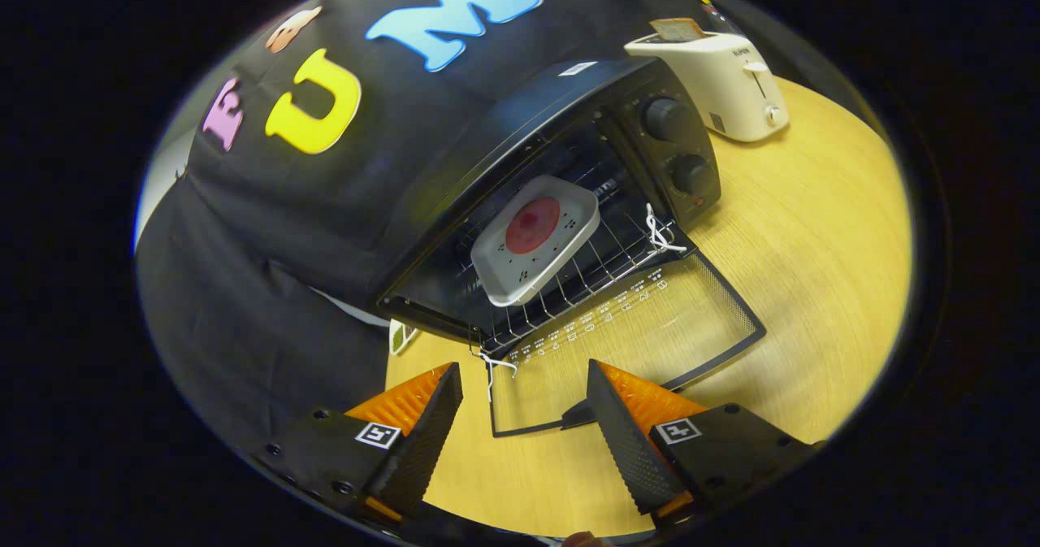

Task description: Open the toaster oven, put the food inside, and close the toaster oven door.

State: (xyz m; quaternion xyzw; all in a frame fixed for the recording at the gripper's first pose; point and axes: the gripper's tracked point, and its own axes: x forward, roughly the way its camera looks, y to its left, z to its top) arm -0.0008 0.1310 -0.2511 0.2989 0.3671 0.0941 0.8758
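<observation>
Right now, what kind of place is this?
Likely a staged kitchen counter in a booth: a black toaster oven with its door down, a white toaster behind it, both on a wooden table. The tool hangs open, empty.

One toaster oven (520,206), door (626,344) down flat on the tabletop (812,287); two knobs (666,119) on its panel; one wire rack (585,275); one white tray (536,238) on it, holding one red round piece of food (533,225); one white toaster (719,84) toward the far edge, one slice of bread (677,28) in it; one gripper (524,417), two fingers (621,425) spread apart, nothing between.
</observation>
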